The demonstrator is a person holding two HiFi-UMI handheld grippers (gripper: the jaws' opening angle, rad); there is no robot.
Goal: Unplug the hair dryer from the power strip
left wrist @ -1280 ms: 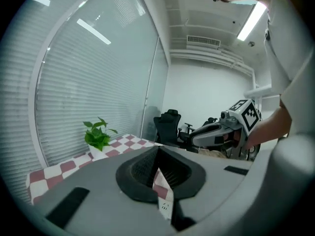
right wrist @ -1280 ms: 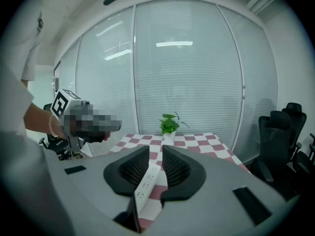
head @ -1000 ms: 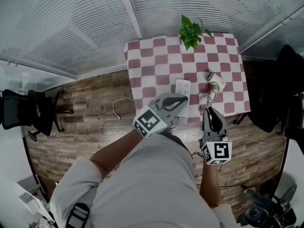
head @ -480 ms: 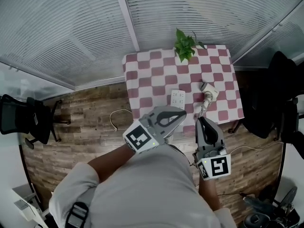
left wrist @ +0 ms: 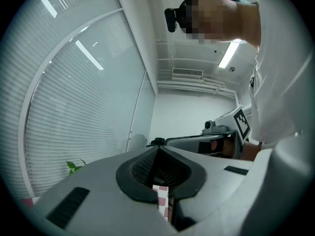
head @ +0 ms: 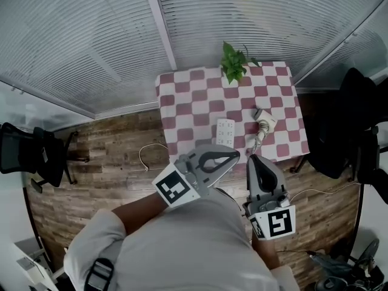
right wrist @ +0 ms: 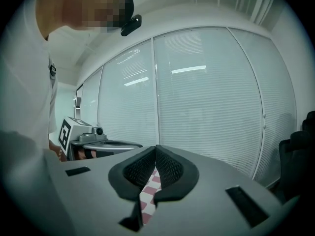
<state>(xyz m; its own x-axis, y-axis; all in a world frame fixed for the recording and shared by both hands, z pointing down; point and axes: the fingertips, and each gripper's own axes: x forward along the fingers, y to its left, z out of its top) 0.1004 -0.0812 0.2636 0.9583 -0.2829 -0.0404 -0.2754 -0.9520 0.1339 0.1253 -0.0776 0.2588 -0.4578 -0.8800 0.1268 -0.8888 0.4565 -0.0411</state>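
Hair dryer (head: 265,122) on checkered table (head: 194,96), well beyond the jaws, left gripper (head: 235,156) and right gripper (head: 253,159) both clenched, empty

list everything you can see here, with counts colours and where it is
table: 1, red-and-white checked cloth, centre
potted plant: 1, green, table's far edge
power strip: 1, white, table's near side
hair dryer: 1, white, right of the strip
office chair: 1, black, far left
second chair: 1, black, right of table
cable: 1, white, wood floor left of table
blinds: several panels, white, behind table
left claw: 1, grey, shut, empty, raised before table
right claw: 1, grey, just closed shut, empty, beside it
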